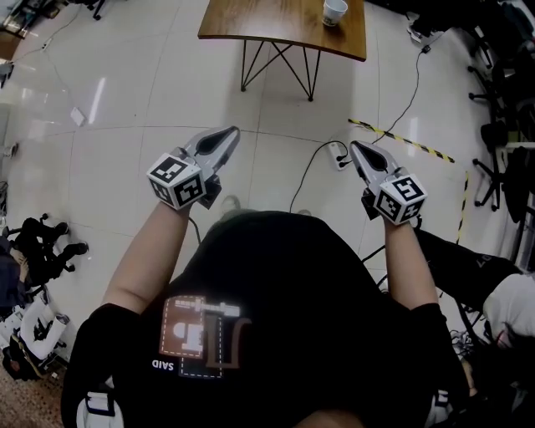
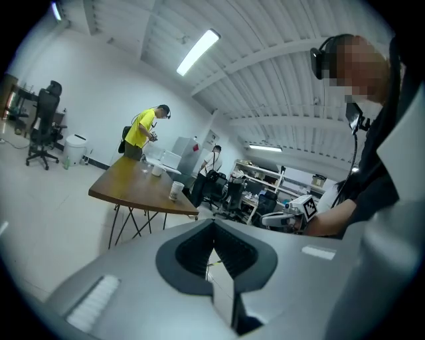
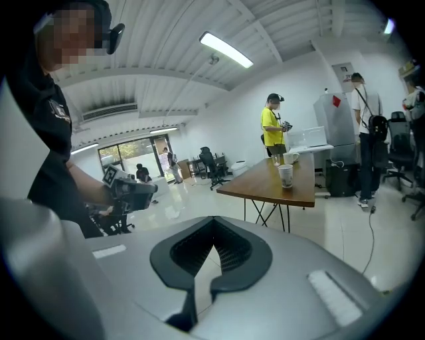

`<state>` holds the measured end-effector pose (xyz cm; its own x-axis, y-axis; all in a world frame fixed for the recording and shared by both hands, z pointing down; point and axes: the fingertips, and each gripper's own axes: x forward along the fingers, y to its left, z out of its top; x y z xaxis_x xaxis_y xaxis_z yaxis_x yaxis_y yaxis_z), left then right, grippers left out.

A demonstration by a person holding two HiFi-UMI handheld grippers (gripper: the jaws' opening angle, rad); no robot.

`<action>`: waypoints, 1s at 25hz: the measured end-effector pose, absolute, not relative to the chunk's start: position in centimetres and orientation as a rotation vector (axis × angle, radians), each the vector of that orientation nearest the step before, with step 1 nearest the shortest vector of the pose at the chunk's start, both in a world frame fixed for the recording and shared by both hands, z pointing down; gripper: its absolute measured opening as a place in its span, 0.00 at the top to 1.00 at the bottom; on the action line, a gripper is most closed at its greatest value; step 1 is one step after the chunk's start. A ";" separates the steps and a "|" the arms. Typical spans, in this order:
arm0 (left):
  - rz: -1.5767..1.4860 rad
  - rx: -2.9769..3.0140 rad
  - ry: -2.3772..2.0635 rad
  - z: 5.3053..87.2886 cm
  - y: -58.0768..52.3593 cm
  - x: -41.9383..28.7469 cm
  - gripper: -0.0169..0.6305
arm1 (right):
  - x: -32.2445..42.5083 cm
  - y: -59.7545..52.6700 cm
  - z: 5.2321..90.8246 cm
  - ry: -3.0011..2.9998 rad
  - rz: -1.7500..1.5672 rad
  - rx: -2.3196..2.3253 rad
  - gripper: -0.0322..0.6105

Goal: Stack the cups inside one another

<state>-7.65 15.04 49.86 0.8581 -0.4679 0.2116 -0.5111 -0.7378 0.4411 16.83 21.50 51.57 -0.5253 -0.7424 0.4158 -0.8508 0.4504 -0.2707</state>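
A white paper cup (image 1: 334,11) stands on the wooden table (image 1: 276,29) far ahead of me, well beyond both grippers. In the left gripper view the cup (image 2: 175,190) sits near the table's (image 2: 129,189) near edge, with another white cup (image 2: 157,170) further back. The right gripper view shows the cup (image 3: 285,175) and a mug (image 3: 290,158) behind it. My left gripper (image 1: 229,133) and right gripper (image 1: 355,147) are held out over the floor, jaws together, with nothing between them. In their own views the left gripper (image 2: 214,226) and right gripper (image 3: 214,224) both point toward the table.
A power strip (image 1: 338,155) with cables lies on the tiled floor between me and the table. Yellow-black tape (image 1: 401,136) runs at the right. Office chairs (image 1: 493,84) stand at the right edge. A person in a yellow shirt (image 2: 141,133) stands behind the table.
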 end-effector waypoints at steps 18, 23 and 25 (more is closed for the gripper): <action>0.168 2.647 -0.588 48.6 4.9 -10.7 0.97 | 15.2 10.0 49.5 -2.429 0.625 1.553 0.93; 0.095 2.606 -0.650 48.6 4.4 -8.7 0.97 | 18.2 10.0 49.7 -2.417 0.651 1.538 0.93; 0.090 2.597 -0.659 48.5 4.9 -8.3 0.97 | 18.8 10.2 49.4 -2.418 0.644 1.523 0.93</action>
